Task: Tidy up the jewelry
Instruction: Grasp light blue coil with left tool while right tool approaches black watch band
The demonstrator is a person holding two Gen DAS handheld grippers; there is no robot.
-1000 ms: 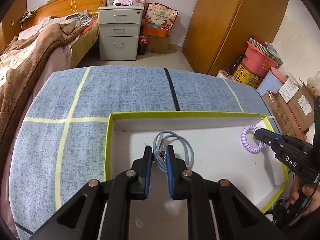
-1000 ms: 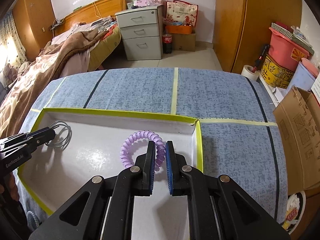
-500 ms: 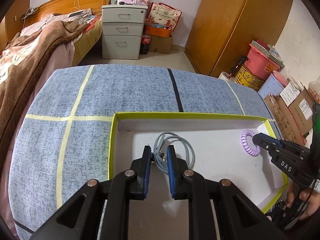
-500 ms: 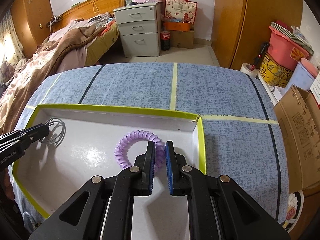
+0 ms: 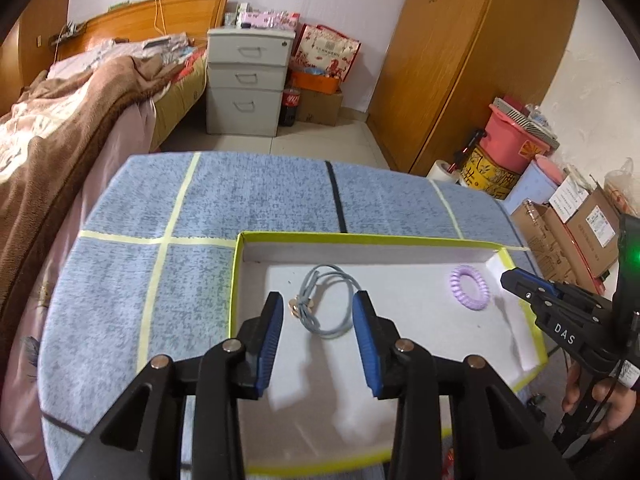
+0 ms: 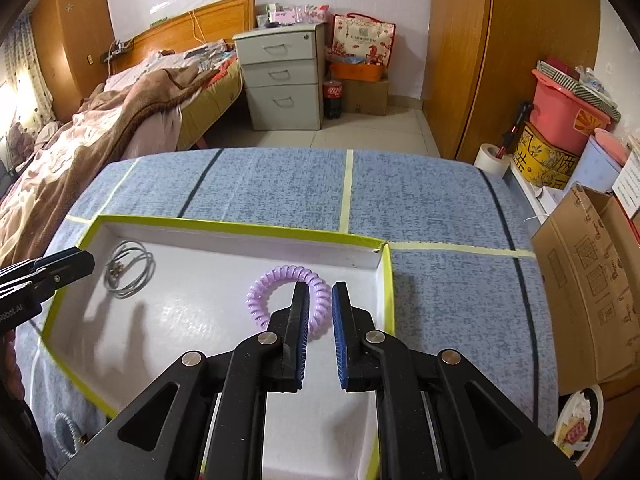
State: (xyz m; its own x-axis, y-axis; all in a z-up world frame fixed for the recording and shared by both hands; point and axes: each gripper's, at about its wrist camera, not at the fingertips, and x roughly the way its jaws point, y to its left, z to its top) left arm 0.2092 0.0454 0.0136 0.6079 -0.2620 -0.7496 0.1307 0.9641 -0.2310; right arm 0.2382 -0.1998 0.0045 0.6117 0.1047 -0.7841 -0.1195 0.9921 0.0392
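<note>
Left gripper (image 5: 318, 308) jaws spread wide; right gripper (image 6: 320, 300) jaws narrowly parted, apparently gripping nothing.

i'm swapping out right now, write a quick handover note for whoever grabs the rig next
Left gripper: jaws open, empty, hanging above the grey cord necklace, which lies loose on the floor of the white tray at its left end.
Right gripper: jaws a little apart, not clamped, just over the near edge of the purple spiral hair tie, which lies flat in the tray's right end.
Done: both pieces are in the tray, set well apart.
Left: at least one more coil tie shows at the table's near left edge outside the tray; it probably goes in next.
</note>
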